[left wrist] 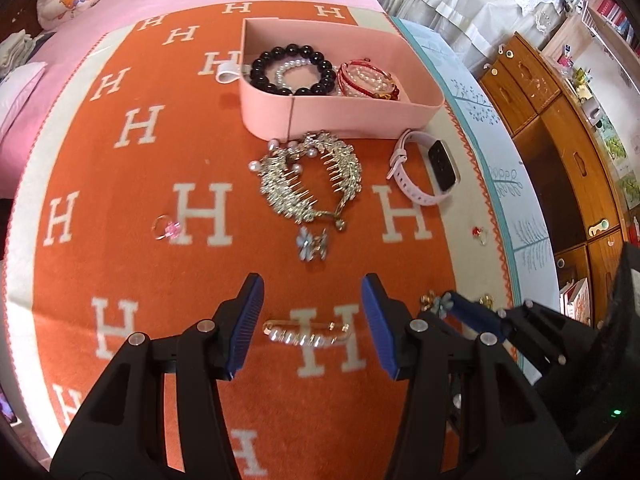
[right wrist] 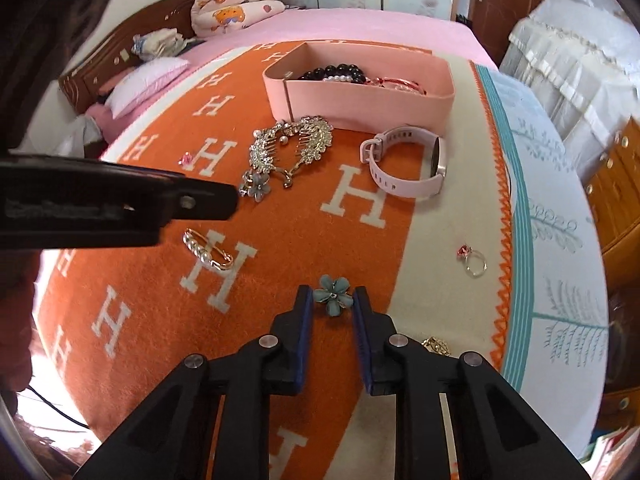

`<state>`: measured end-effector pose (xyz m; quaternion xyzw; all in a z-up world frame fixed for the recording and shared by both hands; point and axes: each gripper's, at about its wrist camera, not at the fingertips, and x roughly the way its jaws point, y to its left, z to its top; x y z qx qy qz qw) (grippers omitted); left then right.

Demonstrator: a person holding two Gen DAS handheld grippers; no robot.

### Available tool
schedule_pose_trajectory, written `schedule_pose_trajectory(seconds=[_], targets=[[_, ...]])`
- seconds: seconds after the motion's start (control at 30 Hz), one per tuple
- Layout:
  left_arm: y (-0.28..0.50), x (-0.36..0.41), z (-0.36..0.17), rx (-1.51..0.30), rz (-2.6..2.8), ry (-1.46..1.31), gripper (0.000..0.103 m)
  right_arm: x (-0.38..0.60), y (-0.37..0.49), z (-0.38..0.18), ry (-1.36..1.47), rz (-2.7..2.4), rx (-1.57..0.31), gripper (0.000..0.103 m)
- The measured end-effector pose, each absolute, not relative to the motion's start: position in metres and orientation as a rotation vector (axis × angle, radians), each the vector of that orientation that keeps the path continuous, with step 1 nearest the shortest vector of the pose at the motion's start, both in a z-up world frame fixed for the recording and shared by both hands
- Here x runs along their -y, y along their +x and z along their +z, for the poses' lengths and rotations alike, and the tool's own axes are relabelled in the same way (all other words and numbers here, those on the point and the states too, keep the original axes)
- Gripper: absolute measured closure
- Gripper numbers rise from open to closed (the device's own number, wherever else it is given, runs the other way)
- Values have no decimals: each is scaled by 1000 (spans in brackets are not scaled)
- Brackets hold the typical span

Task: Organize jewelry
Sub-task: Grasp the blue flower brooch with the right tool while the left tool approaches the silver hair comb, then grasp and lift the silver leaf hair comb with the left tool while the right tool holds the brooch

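Note:
A pink box (left wrist: 340,118) (right wrist: 360,100) on the orange blanket holds black bead, pearl and red bracelets (left wrist: 292,68). In front of it lie a silver hair comb (left wrist: 312,176) (right wrist: 292,148), a pink watch (left wrist: 428,168) (right wrist: 404,164), a blue flower clip (left wrist: 314,242) (right wrist: 256,188), a pearl pin (left wrist: 308,332) (right wrist: 208,250) and two rings (left wrist: 166,228) (right wrist: 472,260). My left gripper (left wrist: 312,320) is open, its fingers on either side of the pearl pin. My right gripper (right wrist: 331,312) has a blue flower (right wrist: 333,295) between its fingertips; contact is not clear.
The blanket (right wrist: 280,232) lies on a pink bed with pillows (right wrist: 148,80) at the head. A gold piece (right wrist: 438,346) lies by the right finger. Wooden cabinets (left wrist: 560,152) stand right of the bed.

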<state>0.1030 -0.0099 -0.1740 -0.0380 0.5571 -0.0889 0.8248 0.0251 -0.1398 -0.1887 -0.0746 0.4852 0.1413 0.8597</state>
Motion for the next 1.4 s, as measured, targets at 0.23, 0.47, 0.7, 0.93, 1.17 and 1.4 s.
schedule_pose_trajectory(seconds=[0.23,0.47,0.7,0.93,1.17,1.4], targets=[[121,22,-188,-1205,-177,-84,72,163,27,-185,-44,307,-1030,84],[131,23,-197,-1213,-151,-98,92,172,28,-176,-3,304,-1025,84],[140,22,-199,-1232,-133,-115,91,170,30,-173,7,320,-1028,84],[145,24,-199,-1235,-130,-93,90,167,35,-174,14,335,-1038,84],[155,31,-200,-1236,-132,-83,75,166,37,-176,16,345,-1043,84],[161,37,-200,-1216,-129,-64,77,168,40,-177,26,343,-1049,84]])
